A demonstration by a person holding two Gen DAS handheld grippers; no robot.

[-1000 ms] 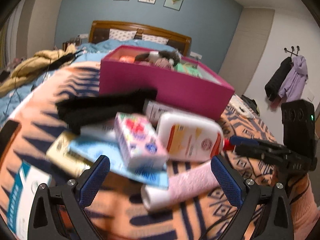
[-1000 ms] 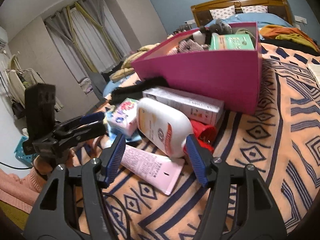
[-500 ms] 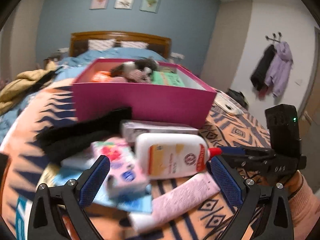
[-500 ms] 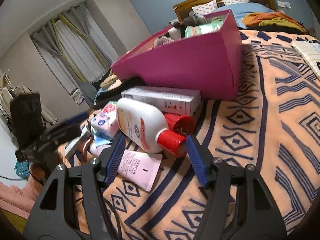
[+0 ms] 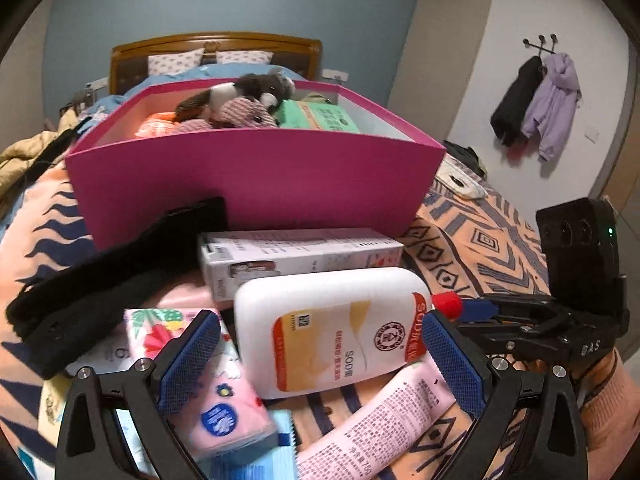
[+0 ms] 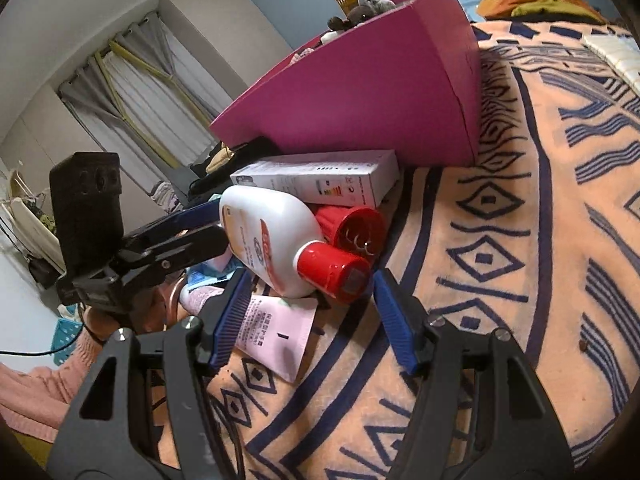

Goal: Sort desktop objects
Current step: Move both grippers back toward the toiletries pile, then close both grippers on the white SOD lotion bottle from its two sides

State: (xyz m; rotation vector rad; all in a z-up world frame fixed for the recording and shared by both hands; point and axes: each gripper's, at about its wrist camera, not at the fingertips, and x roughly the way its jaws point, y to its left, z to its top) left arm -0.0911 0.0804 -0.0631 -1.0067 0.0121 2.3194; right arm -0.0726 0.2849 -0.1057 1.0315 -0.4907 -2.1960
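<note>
Both hand-held grippers close in on the white lotion bottle, neither grasping yet.

The right hand-held gripper [image 6: 310, 308] is released, its jaws flanking the bottle's red cap [image 6: 336, 272]; the left hand-held gripper [image 5: 320, 354] is also spread wide, around the white lotion bottle [image 5: 332, 328], which lies on the pink tube [image 5: 372, 428] on the patterned bed blanket [image 6: 540, 240]. Next, likely: clench, lift, carry over the white carton [image 5: 296, 252] into the magenta box [image 5: 256, 176].

White red-capped bottle [image 5: 340, 332] on its side, before white carton [image 5: 296, 256] and magenta box [image 5: 256, 176].
</note>
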